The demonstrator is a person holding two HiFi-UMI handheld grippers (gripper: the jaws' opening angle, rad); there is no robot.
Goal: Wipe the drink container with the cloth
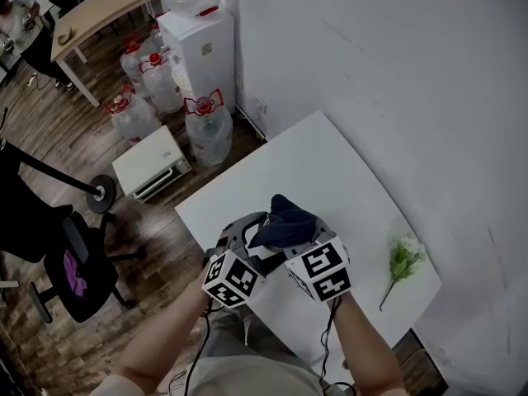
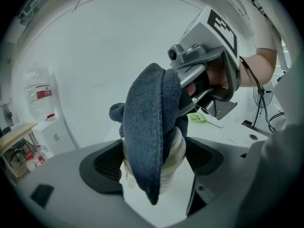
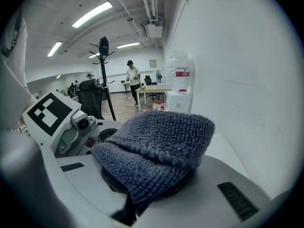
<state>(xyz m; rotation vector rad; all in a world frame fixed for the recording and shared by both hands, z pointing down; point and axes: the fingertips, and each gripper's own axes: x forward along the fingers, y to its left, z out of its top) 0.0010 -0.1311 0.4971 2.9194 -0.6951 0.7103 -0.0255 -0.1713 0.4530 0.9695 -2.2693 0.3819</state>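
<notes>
Room: wooden floor at the left, water jugs standing by a white wall.
Surface: white table set against that wall.
Left gripper: clamped on the drink container, one pad on each side.
Drink container: upright between those pads, near the table's front edge.
Cloth: dark blue, draped over the container's top and hanging down its front.
Right gripper: pinched tight on the cloth.
Far right: flower sprig lying on the table, well apart.

The head view looks steeply down from above the surface's near edge; the left gripper view looks along its jaws, close on the cloth; the right gripper view sits closer still; all three share the cloth.
</notes>
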